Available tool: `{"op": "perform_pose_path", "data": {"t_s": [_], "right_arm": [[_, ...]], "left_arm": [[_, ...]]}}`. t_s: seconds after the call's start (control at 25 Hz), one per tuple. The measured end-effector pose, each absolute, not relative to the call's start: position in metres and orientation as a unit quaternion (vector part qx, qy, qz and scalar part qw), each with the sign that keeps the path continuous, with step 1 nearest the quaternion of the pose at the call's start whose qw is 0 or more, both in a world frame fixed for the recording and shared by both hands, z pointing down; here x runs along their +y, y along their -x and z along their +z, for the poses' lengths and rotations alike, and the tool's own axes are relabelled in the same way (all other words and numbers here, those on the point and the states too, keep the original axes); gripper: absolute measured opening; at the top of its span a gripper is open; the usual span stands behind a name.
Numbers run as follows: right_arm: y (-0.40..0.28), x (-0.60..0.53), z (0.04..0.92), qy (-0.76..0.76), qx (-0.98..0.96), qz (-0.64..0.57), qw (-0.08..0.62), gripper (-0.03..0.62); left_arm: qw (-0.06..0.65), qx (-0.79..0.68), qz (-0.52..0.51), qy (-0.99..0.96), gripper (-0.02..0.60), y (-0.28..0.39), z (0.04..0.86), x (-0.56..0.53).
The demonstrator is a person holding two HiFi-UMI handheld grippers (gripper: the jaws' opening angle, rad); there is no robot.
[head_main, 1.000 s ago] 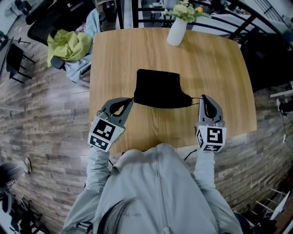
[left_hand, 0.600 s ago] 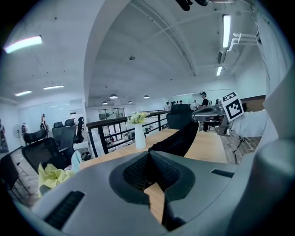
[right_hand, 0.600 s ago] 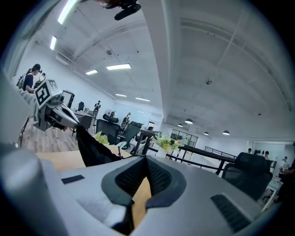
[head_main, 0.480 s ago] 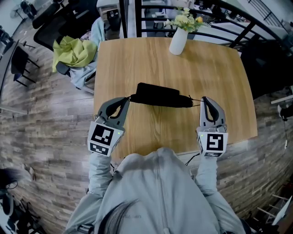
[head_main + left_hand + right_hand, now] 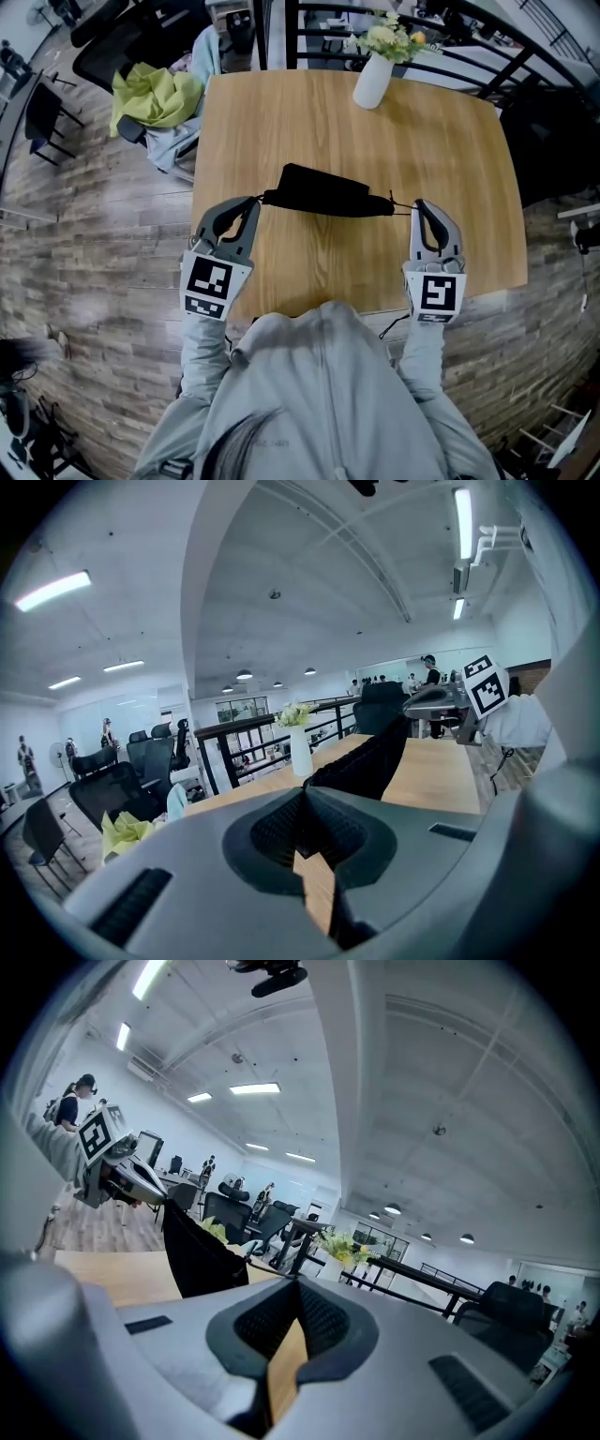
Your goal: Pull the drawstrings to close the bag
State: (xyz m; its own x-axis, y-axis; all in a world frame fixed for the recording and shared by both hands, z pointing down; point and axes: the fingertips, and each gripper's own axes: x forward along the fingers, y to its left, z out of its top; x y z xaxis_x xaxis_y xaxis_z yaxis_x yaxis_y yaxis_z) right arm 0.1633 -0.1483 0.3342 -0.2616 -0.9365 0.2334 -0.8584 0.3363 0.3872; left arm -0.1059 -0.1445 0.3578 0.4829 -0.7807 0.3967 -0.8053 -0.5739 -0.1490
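Black fabric drawstring bag, bunched, over middle of light wooden table; we note left gripper, right gripper each clenched on thin black drawstring.

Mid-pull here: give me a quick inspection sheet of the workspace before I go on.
Surface: wooden table.
Job's things: black bag hangs stretched between the grippers.
Clutter: white vase of flowers at the table's far edge.
Grippers: left gripper and right gripper, jaws shut on the drawstrings, one side each.
Cables: thin cable hangs below the right gripper.
Surroundings: yellow-green cloth on a chair, black railing, plank floor.
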Motion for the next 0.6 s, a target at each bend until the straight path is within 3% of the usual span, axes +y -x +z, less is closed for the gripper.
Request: {"op": "perform_pose_path", "data": {"t_s": [0.44, 0.6], "right_arm": [[-0.210, -0.146, 0.340, -0.598, -0.770, -0.057, 0.218, 0.021], [-0.214, -0.146, 0.348, -0.607, -0.761, -0.051, 0.225, 0.021]], "left_arm": [[0.070, -0.499, 0.194, -0.841, 0.026, 0.144, 0.365, -0.147], [0.056, -0.508, 0.219, -0.831, 0.026, 0.146, 0.370, -0.151]]}}
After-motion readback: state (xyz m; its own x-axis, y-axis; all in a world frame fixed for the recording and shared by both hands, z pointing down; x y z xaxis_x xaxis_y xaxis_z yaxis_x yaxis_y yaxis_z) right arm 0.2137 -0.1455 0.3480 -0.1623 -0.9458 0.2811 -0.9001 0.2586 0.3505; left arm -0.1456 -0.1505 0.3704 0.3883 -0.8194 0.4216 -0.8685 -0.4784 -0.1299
